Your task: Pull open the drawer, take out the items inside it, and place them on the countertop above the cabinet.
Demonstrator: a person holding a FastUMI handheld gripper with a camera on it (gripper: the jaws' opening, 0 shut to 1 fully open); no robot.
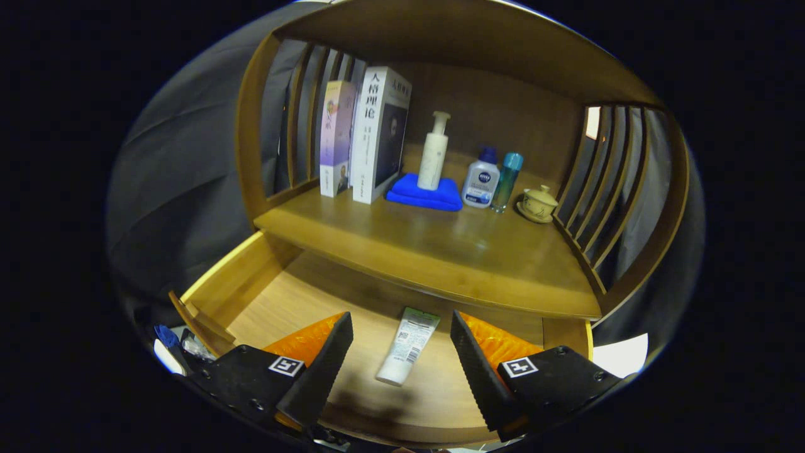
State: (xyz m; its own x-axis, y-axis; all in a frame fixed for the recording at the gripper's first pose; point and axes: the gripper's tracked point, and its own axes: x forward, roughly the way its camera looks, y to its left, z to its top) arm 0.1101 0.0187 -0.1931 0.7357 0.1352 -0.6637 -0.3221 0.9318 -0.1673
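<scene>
The wooden drawer [226, 286] stands pulled out below the cabinet's countertop [440, 251]. On the drawer floor lies a white tube [407, 345] with a green end, lengthwise, cap end toward me. My gripper [402, 349] is open above the drawer, its two black fingers either side of the tube, not touching it. The tube sits between the fingertips [336, 346] and slightly below them.
On the countertop stand two books [365, 135], a white pump bottle [434, 151] on a folded blue cloth [424, 192], a small white bottle [481, 179], a teal bottle [508, 179] and a lidded cup [539, 202]. Slatted wooden sides flank the shelf. The countertop's front half is bare.
</scene>
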